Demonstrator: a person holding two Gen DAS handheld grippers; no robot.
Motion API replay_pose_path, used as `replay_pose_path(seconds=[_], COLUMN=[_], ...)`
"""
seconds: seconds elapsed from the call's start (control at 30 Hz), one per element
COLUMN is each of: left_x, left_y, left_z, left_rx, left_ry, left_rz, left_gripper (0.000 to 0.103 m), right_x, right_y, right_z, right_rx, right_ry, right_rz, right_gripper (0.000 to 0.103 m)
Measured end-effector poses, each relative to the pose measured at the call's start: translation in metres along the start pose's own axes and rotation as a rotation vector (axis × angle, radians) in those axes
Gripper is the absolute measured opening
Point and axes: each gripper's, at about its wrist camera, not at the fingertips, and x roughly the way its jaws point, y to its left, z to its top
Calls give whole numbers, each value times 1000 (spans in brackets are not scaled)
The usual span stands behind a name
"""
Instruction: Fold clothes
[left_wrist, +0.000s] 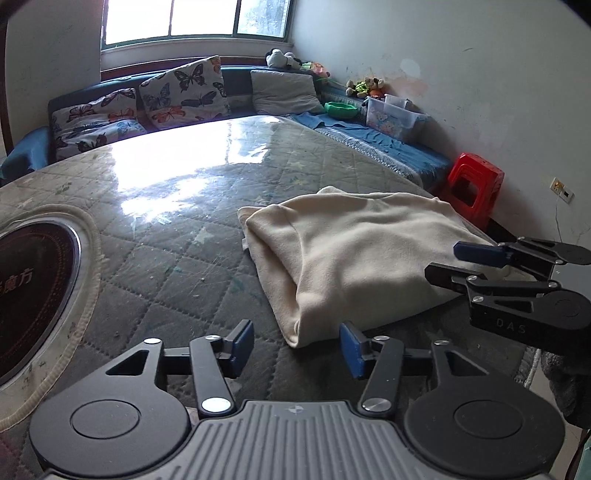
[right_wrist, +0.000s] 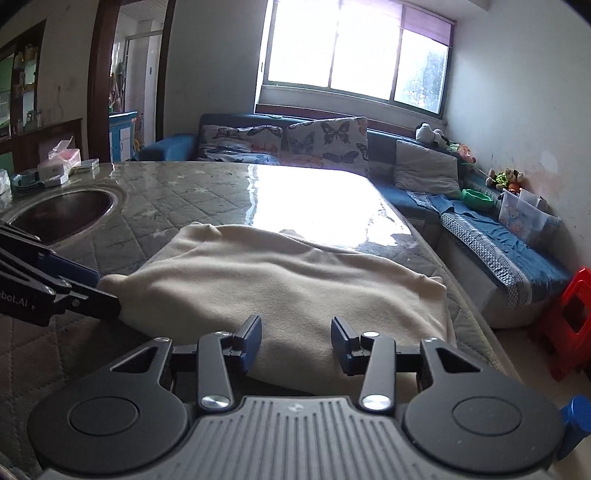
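A cream fleece garment (left_wrist: 354, 258) lies folded into a thick pad on the quilted table (left_wrist: 177, 258), near its front right edge. My left gripper (left_wrist: 297, 345) is open, and the garment's near corner lies between its blue pads without being pinched. In the right wrist view the same garment (right_wrist: 288, 288) fills the middle, and my right gripper (right_wrist: 297, 343) stands open over its near edge, pads apart on either side of the fabric. The left gripper (right_wrist: 105, 290) shows at the garment's left corner, and the right gripper (left_wrist: 458, 264) at its right side.
A round dark cooktop (left_wrist: 33, 288) is set into the table at the left. Boxes and small items (right_wrist: 59, 162) sit at the far left corner. A sofa with butterfly cushions (left_wrist: 184, 96) runs behind the table. A red stool (left_wrist: 474, 184) stands on the floor to the right.
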Motion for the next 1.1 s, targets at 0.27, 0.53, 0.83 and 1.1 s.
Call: replay_pose_path(seconds=[0.27,0.53,0.83,1.1], left_x=[-10,-22,-33,-42], left_y=[9,15,16,17], left_z=[-9,-20,-29,-38], left_rx=[-38,-59,-94,-97], left_ry=[28,22,22,16], left_rz=[51,77,84,108], left_gripper=[83,97,103,103], right_x=[-4,-14,-27,-35], right_y=[11,14,19,22], right_z=[0,-2,-5,-12], right_rx=[20,57,80,97], right_ry=[6,10,6,12], right_rz=[17,11,-41,-73], right_gripper=[59,85,101,103])
